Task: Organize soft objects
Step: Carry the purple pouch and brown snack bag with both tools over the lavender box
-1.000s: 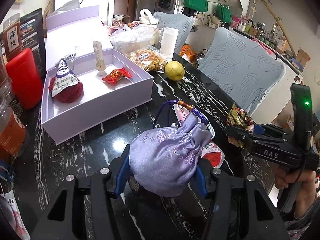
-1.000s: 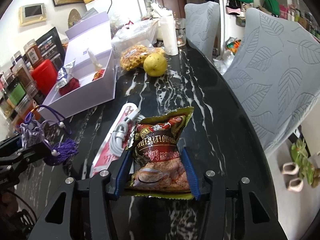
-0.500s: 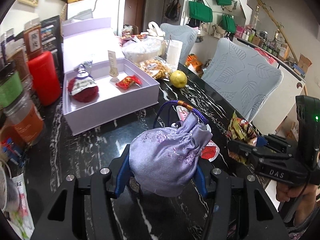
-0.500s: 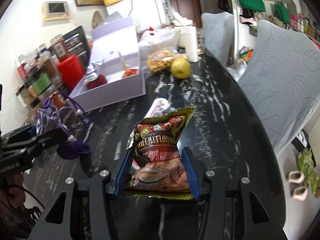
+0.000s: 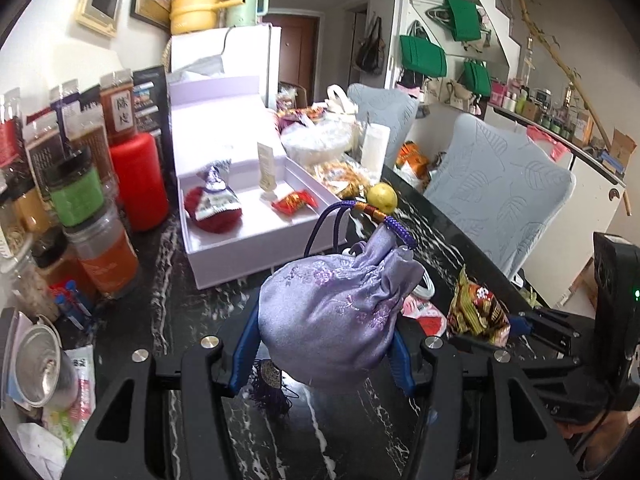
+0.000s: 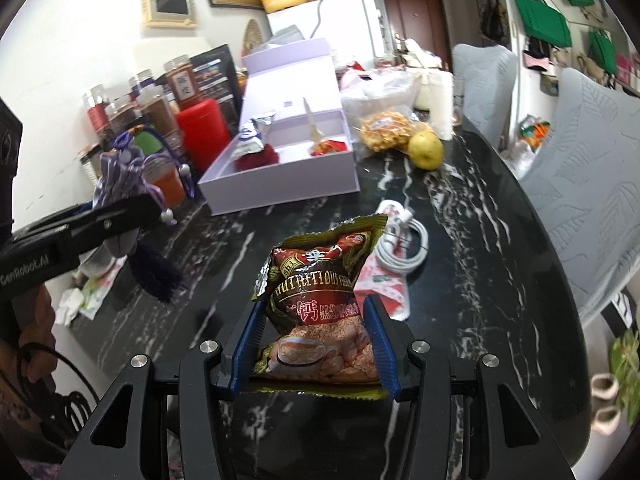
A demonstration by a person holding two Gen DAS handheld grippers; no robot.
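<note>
Surface: black marble table (image 6: 472,248), crowded at its far end, where we work with both hands raised over the near part.
Pouch: we carry the lilac drawstring pouch (image 5: 332,320) in the left gripper (image 5: 320,340), whose blue pads press into its sides; its corded neck points up and away from us, its dark tassel hangs below.
Packet: we carry the cereal packet (image 6: 320,300) in the right gripper (image 6: 312,344), clamped across its lower half, its long axis standing up out of the jaws and leaning slightly left.
Box: the open lilac box (image 5: 256,248) lies ahead of both tools, lid raised at the back, long side running away from us; it lies ahead and left of the packet, and straight ahead, a little left, of the pouch.
Contents: a red pouch (image 5: 212,208), a red sweet (image 5: 294,202) and a small upright tube already sit inside, leaving bare floor near the front wall.
Nearer hand: we judge the left the nearer, since the box front looms just beyond the pouch, though the fisheye makes this uncertain.
Between: a white cable coil (image 6: 404,240) on a red-and-white bag lies below the right hand's path.
Beyond: a yellow fruit (image 6: 426,150) rests right of the box, jars (image 5: 100,240) to its left.
</note>
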